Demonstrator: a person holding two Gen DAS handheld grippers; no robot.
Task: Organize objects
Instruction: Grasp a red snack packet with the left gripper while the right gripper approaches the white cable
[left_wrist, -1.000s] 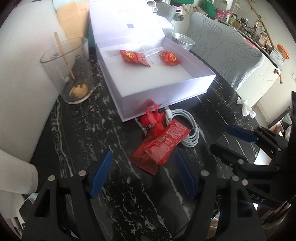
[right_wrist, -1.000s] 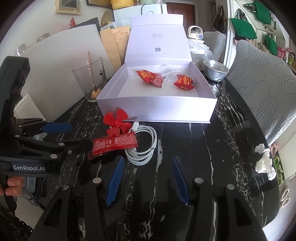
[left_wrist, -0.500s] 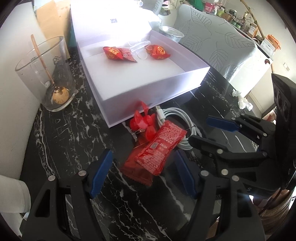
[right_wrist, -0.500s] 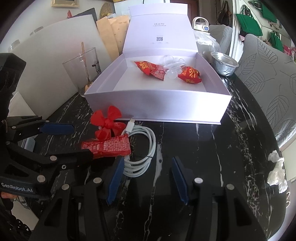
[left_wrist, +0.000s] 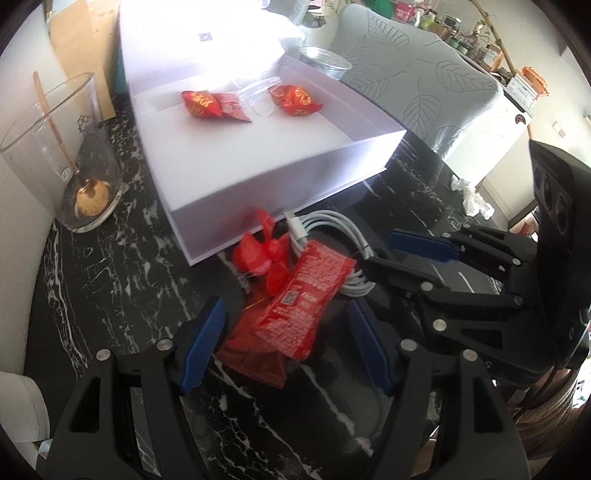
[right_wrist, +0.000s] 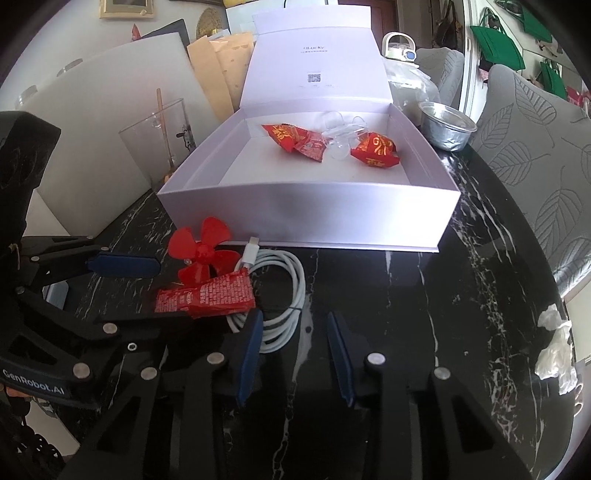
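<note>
White box holds three red snack packs and a clear piece. Left to pack, at its 6 o'clock: red sachets, red fan, white cable. Left gripper open, straddling the sachets; right gripper closing over the cable's edge, no grip yet.

"GenRobot.AI" stands in white on the left gripper's black body, and "uLucky" on the white box's raised lid.
</note>
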